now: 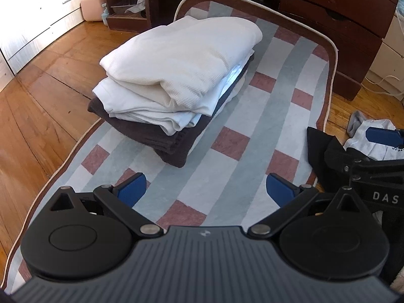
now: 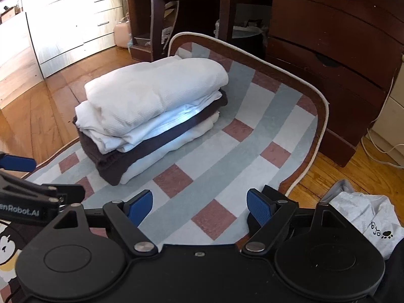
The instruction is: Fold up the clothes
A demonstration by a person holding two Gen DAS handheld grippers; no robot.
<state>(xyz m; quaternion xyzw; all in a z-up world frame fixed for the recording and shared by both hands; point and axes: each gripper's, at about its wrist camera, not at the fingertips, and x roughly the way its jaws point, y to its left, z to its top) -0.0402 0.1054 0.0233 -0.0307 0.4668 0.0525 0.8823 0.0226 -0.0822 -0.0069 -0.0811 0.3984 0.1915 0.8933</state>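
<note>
Nearest me, my left gripper (image 1: 205,189) and right gripper (image 2: 200,205) hang over the checked rug (image 1: 252,116) with fingers spread wide, nothing between them. A grey garment (image 2: 366,217) lies crumpled on the wooden floor (image 1: 38,116) at right. Farther on sits the stack of folded clothes (image 1: 176,75) — cream piece on top, dark brown lower down.

Grippers: two, the left gripper (image 1: 205,192) and the right gripper (image 2: 200,208), each with two blue pads
Folded stack (image 1: 176,80): one pile
Layers in the stack: about four, counted from the right wrist view; the white folds merge, so this is uncertain
Dark brown items in the stack: one (image 2: 111,164)
Rugs: one checked rug (image 1: 252,131)
Loose grey-white garments (image 2: 366,217) on the floor: one
Pink cases (image 1: 93,6): one
</note>
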